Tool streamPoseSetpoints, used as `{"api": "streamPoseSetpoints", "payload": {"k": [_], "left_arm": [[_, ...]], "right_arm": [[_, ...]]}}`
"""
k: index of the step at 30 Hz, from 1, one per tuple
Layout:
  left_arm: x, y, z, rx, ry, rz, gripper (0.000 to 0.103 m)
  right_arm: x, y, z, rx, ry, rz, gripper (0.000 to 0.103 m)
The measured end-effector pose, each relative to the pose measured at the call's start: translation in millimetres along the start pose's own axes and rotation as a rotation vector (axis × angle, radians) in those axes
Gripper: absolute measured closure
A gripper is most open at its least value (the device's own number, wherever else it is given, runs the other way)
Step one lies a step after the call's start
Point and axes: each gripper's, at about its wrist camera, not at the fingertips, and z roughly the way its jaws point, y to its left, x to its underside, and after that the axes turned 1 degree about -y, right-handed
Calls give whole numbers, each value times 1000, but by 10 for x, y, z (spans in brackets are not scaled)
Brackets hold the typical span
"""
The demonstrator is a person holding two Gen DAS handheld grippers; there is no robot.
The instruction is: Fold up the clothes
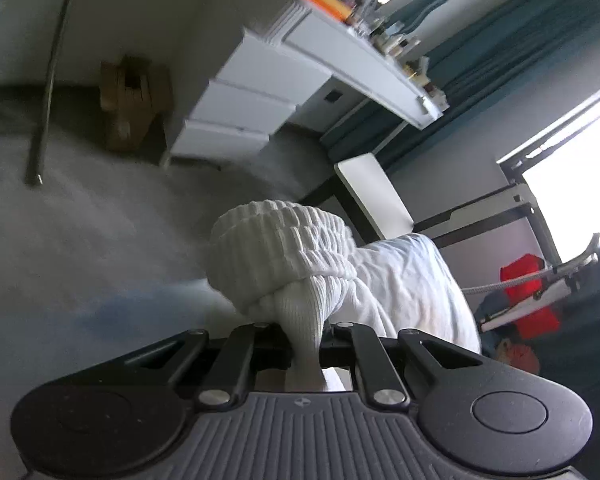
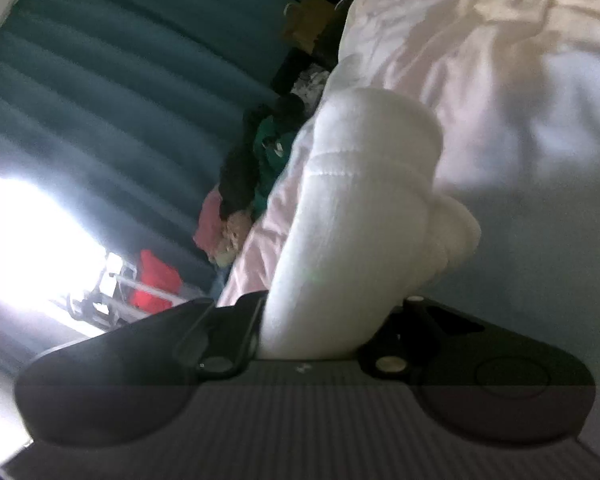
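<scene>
White ribbed sock (image 1: 296, 276), my left gripper (image 1: 304, 344) clamped on its bunched cuff, my right gripper (image 2: 312, 336) pinching its toe end above pink bedding (image 2: 440, 40).

White ribbed sock (image 1: 284, 256) bunched, pinched in both claws, w/ toe end (image 2: 364, 184) raised.

A home bedroom is showing here. A white dresser (image 1: 244, 108) with drawers is standing against the far wall, small bottles and clutter crowding its top. Teal curtains (image 2: 100, 80) are hanging beside a bright window (image 1: 580, 200), rumpled pale bedding (image 2: 480, 60) is spreading on the right, and loose clothes (image 2: 256, 168) are piling beside it.
</scene>
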Motion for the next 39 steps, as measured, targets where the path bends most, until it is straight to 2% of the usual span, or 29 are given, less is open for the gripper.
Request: {"api": "streamPoseSetpoints", "payload": {"k": [5, 9, 12, 14, 16, 18, 20, 23, 27, 30, 35, 39], "left_arm": [[47, 525, -480, -5, 40, 52, 92], [240, 676, -616, 5, 37, 163, 90], [359, 731, -650, 25, 31, 196, 87], [380, 792, -655, 18, 55, 182, 83], [392, 855, -677, 12, 82, 176, 74], [404, 894, -751, 1, 107, 210, 52], [424, 873, -890, -24, 101, 288, 46], [444, 777, -1167, -52, 44, 415, 34], [481, 465, -1492, 2, -33, 520, 26], [653, 108, -1613, 55, -60, 589, 22], [1312, -539, -1566, 129, -12, 688, 22], [1976, -940, -1397, 238, 73, 748, 21]], "right_arm": [[61, -338, -490, 5, 66, 109, 90], [46, -459, -580, 3, 66, 106, 90], [74, -570, -525, 24, 78, 116, 90], [80, -645, -476, 58, 108, 135, 90], [81, -707, -437, 96, 146, 124, 90], [71, -767, -397, 131, 187, 111, 90], [64, -844, -371, 139, 213, 132, 90], [40, -878, -344, 132, 205, 154, 90], [63, -818, -344, 147, 181, 141, 90], [24, -818, -307, 152, 168, 146, 90], [-9, -772, -331, 148, 131, 115, 90], [-14, -628, -413, 124, 77, 73, 90]]}}
